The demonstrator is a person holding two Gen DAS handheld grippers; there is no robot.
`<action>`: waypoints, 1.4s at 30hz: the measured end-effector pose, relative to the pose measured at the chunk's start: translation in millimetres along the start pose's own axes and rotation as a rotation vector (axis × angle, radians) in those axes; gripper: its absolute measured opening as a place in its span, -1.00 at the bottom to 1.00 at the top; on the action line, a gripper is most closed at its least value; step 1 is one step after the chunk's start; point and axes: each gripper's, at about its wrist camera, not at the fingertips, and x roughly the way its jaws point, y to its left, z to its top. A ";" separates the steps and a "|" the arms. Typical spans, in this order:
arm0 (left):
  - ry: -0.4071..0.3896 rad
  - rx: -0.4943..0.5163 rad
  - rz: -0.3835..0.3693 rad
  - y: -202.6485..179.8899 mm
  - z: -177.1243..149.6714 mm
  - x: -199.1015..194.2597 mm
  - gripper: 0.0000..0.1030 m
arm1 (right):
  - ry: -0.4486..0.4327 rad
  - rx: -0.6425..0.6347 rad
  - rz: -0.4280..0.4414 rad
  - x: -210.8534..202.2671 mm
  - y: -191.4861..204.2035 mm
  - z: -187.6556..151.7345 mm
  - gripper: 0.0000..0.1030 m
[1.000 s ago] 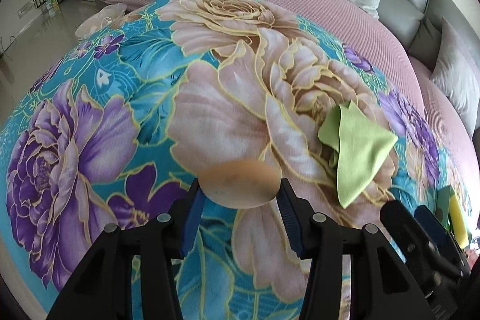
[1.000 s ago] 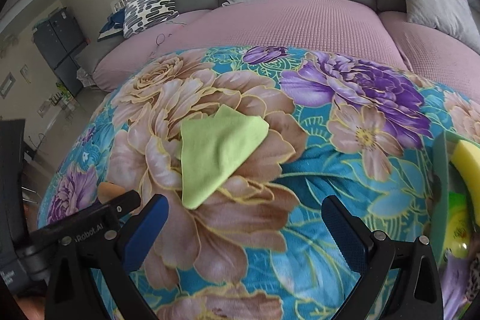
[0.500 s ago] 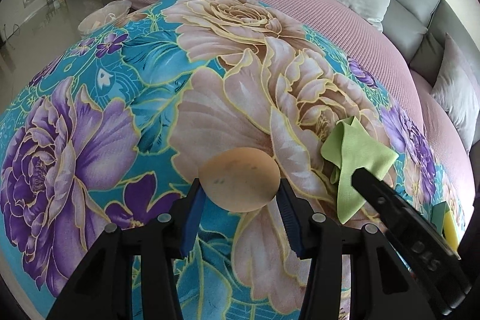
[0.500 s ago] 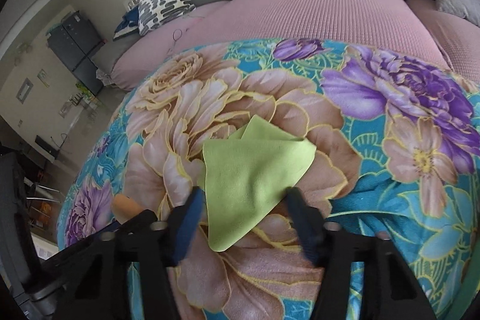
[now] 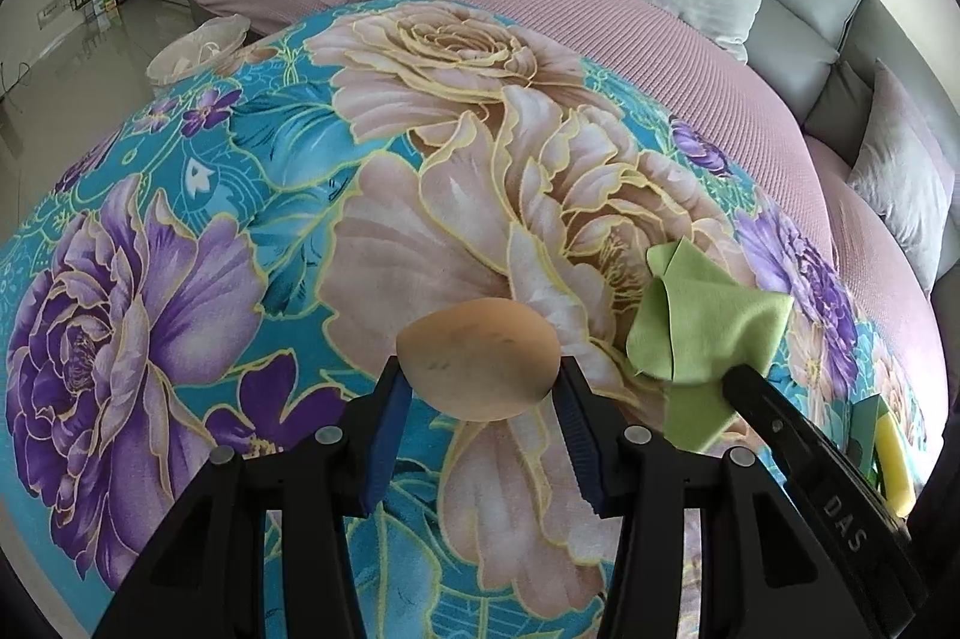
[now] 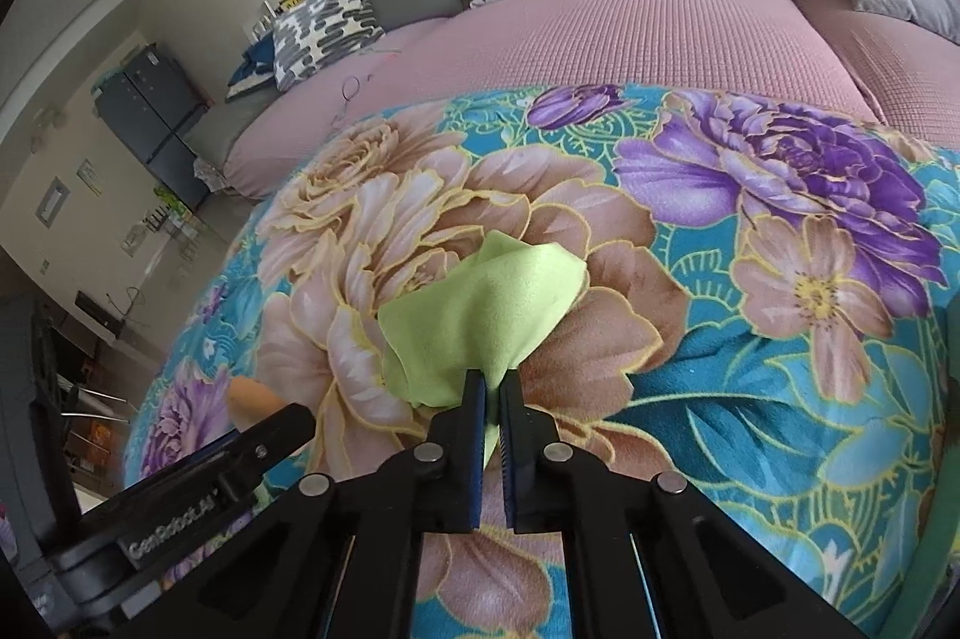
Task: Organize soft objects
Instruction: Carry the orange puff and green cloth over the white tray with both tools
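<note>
Two grippers we hold: left gripper (image 5: pixel 480 393) clamps tan sponge (image 5: pixel 478 358), right gripper (image 6: pixel 492 393) just closed, pinching green cloth (image 6: pixel 480 309).

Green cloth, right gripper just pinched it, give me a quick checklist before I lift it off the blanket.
1. Right gripper jaws shut on green cloth: ok; they have just been closing.
2. Cloth bunched up at the pinch, rest lying on floral blanket: ok.
3. How much cloth is caught: cannot tell.
4. Left gripper holding tan sponge: ok.
5. Sponge apart from cloth: ok.
6. Drop-off spot in view: cannot tell.
</note>
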 end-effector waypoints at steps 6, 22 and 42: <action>-0.033 0.023 -0.008 -6.5 1.9 -18.2 -0.03 | -0.062 0.005 0.029 -33.9 -3.3 -10.6 -0.91; -0.141 0.197 -0.103 -88.2 -17.9 -76.4 -0.03 | -0.371 0.098 -0.035 -181.3 -34.7 -45.5 -0.91; -0.130 0.562 -0.287 -228.1 -98.0 -105.6 -0.03 | -0.493 0.272 -0.295 -286.1 -123.9 -89.9 -0.91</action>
